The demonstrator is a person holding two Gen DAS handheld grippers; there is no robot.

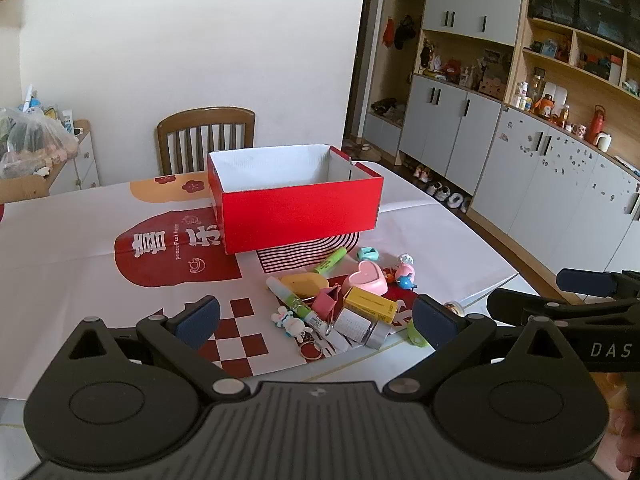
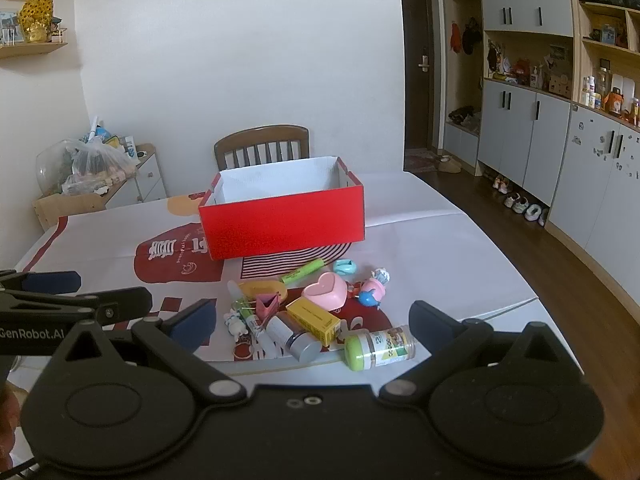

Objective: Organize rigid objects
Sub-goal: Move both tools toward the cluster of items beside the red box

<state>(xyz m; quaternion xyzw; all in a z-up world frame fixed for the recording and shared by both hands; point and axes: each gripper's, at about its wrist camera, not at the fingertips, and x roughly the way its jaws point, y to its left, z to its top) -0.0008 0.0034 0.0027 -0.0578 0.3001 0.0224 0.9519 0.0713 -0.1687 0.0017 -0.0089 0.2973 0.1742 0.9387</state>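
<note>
"GenRobot.AI" reads on the left gripper [image 2: 44, 300], both it and the right gripper [image 2: 312, 326] gaping wide with nothing held, open-topped red cardboard box [image 2: 282, 226] standing just behind the trinket pile, bare tablecloth [image 2: 440, 248] around.

We read "DAS" on the right gripper [image 1: 532, 300] body and "GenRobot.AI" on the left gripper [image 2: 76, 292] body. The tablecloth [image 1: 60, 264] bore "喜乐" in white. The bottle [image 2: 380, 346] label was illegible.

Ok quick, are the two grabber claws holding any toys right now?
Left gripper: open, holding nothing.
Right gripper: open, holding nothing.
</note>
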